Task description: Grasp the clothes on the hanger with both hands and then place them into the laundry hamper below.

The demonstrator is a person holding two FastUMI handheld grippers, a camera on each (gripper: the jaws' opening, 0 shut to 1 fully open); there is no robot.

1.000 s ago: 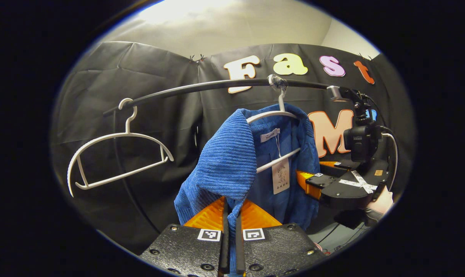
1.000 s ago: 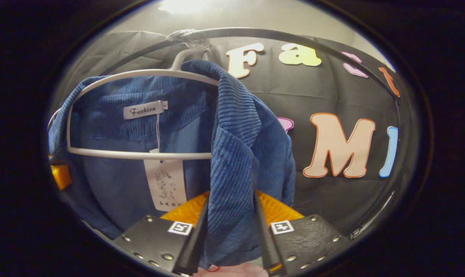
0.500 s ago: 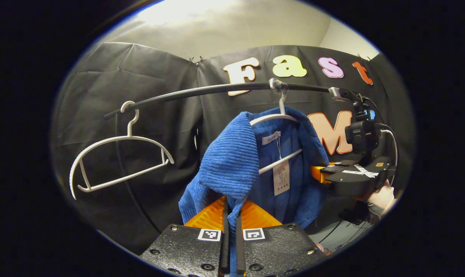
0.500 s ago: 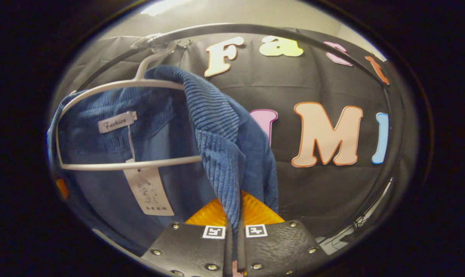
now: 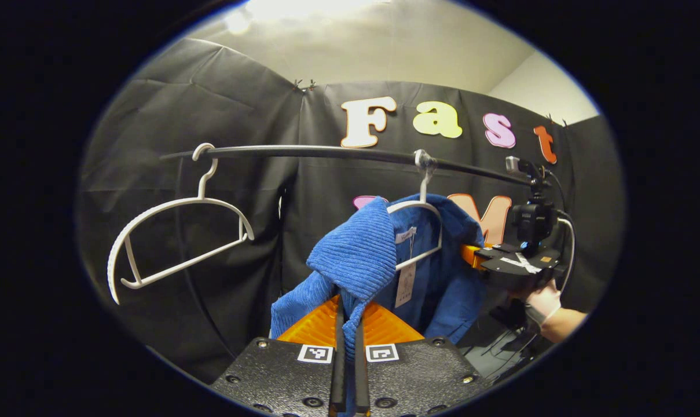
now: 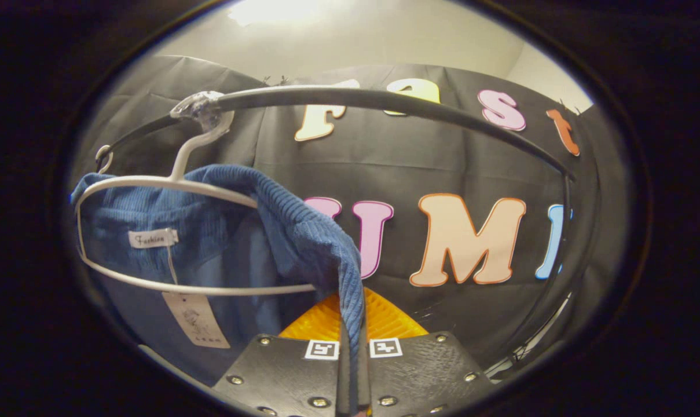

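Observation:
A blue corduroy jacket [image 5: 355, 260] hangs on a white hanger [image 5: 422, 202] from the black rail [image 5: 326, 152]. My left gripper [image 5: 347, 324] is shut on the jacket's left front edge, which is drawn out toward the camera. In the right gripper view the same jacket [image 6: 222, 231] drapes over its hanger [image 6: 170, 185], and my right gripper [image 6: 352, 347] is shut on its right front edge. The right gripper [image 5: 471, 256] also shows beside the jacket in the left gripper view, with a hand [image 5: 543, 301] holding it. The hamper is out of sight.
A bare white hanger [image 5: 170, 231] hangs at the rail's left end. The black cloth wall [image 5: 234, 191] stands close behind the rail [image 6: 384, 101]. Cables lie on the grey floor [image 5: 494, 353] at the lower right.
Both grippers have pulled back and down from the rail with the jacket's front edges in them. The right gripper has gone from open around the cloth to shut on it.

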